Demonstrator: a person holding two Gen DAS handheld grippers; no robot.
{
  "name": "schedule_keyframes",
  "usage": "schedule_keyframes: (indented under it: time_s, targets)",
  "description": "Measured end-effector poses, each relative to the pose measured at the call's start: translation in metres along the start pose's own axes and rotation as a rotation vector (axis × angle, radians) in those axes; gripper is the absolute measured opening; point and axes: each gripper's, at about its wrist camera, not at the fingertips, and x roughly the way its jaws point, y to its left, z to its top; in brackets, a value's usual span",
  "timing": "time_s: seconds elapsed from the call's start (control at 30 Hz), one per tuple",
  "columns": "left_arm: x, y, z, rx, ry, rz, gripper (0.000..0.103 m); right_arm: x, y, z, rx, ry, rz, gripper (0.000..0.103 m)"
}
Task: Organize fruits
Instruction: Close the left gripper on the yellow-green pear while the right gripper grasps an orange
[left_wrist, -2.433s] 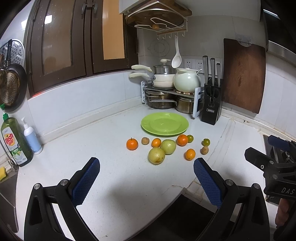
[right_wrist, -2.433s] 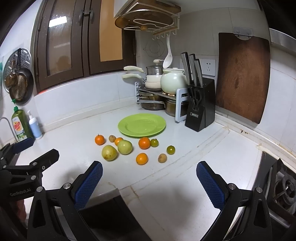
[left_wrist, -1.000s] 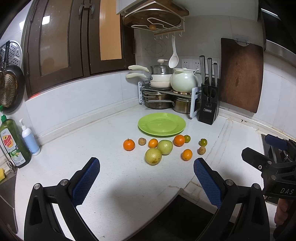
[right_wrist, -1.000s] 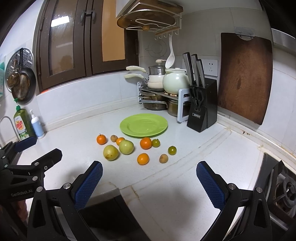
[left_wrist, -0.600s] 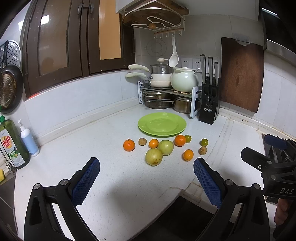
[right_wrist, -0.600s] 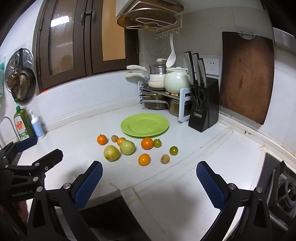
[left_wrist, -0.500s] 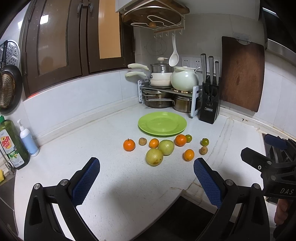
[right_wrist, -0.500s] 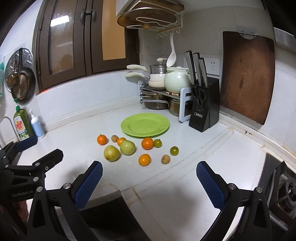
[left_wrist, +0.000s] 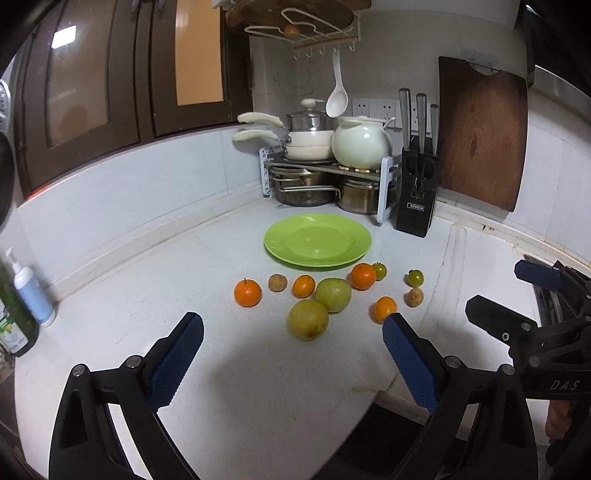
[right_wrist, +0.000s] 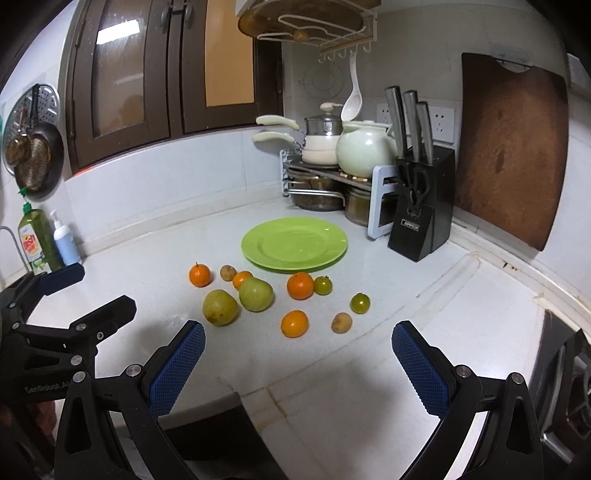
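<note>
Two handheld grippers hung over the near edge of a white kitchen counter (left_wrist: 110, 288) with nothing between their blue pads. The left gripper (left_wrist: 291, 336) stood wide apart, its jaws having just drawn in slightly on empty air; the right gripper (right_wrist: 297, 341) was likewise spread and empty.

Beyond them, on the near side of the green plate (left_wrist: 317, 240), ten fruits lay loose on the counter. Nearest the left gripper sat a yellow-green pear (left_wrist: 308, 319), touching or just beside a second pear (left_wrist: 333, 294). A small orange (right_wrist: 294, 323) and a brown fruit (right_wrist: 341, 322) lay nearest the right gripper. Farther on, close to the plate's rim, were another orange (right_wrist: 300, 285) and a green tomato (right_wrist: 323, 285).

The plate was bare, so the sorting appeared not yet begun; this looked like the approach to a first pick. The next move would likely call for lowering one gripper over a near fruit and closing gently, since round fruit could roll off.

Behind the plate stood a pot rack (left_wrist: 325, 173) and a knife block (left_wrist: 417, 192).
</note>
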Motion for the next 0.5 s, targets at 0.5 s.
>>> schedule_keyframes:
  time_s: [0.5]
  targets:
    - [0.087,0.015,0.005,0.150,0.082,-0.125,0.087,0.083,0.014,0.009,0.046,0.135,-0.041,0.089]
